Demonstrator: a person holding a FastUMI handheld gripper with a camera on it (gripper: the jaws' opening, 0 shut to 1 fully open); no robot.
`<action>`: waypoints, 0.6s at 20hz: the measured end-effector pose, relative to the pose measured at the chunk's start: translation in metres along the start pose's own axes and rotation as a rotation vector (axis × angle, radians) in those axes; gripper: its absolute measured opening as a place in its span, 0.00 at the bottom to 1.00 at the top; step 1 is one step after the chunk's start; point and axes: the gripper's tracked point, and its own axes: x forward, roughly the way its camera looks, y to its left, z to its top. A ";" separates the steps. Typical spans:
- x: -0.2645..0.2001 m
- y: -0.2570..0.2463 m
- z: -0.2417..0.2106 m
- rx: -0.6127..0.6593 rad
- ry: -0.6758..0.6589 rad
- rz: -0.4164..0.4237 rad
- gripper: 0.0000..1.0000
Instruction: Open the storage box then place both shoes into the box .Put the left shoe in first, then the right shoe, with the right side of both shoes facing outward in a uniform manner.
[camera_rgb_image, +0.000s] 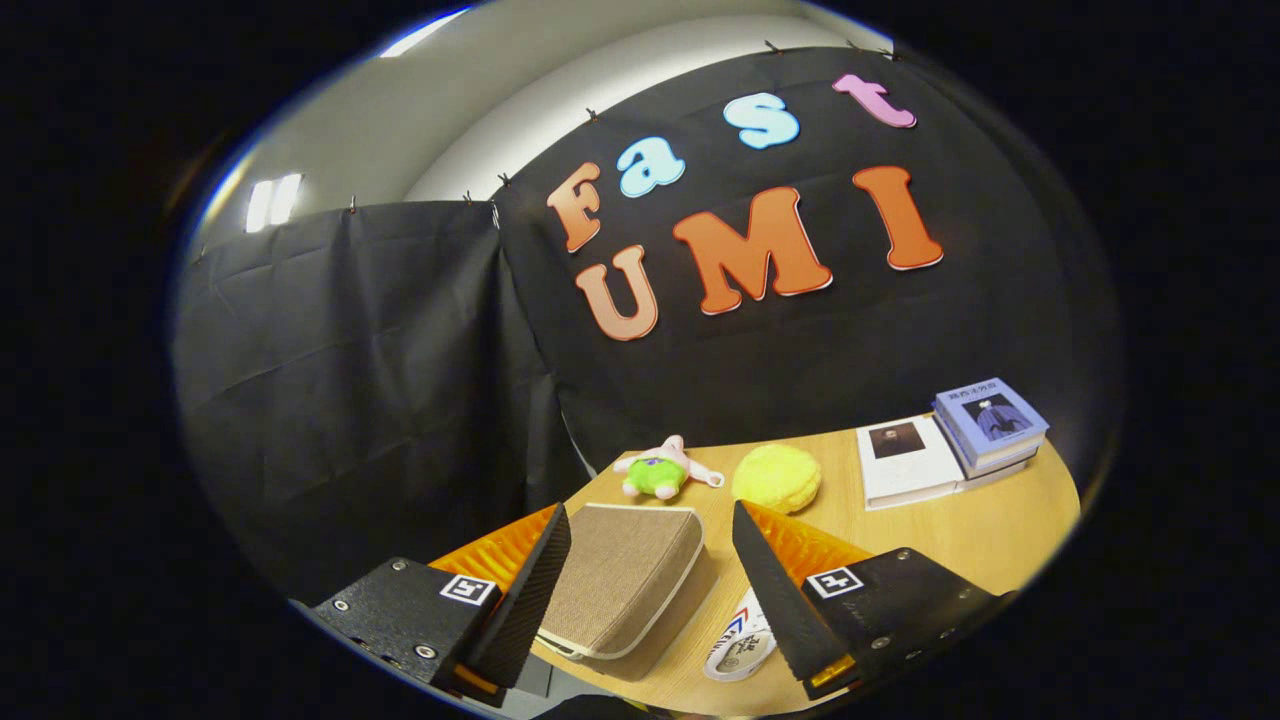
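While your tongs (640, 590) hang released above the tabletop (990, 540), the closed storage box (620, 585) lies between the fingers, likely lined up for opening. Just right of it a shoe (742, 645) peeks out; the plush toy (660, 470), yellow puff (777, 477) and books (950, 445) sit beyond.

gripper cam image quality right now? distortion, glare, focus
Gripper view: strong fisheye bend, the table edge curves and the booth wall bows. Glare sits on the ceiling lights above the wall. Storage box, plush toy, yellow puff and books read sharp. Gripper is open, jaws apart with the closed box between them, untouched; soft shadow beside the box.
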 end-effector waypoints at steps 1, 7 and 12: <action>0.004 0.001 -0.013 0.022 0.031 0.013 0.97; 0.041 0.003 -0.079 0.137 0.206 0.058 0.97; 0.061 0.007 -0.122 0.255 0.335 0.098 0.97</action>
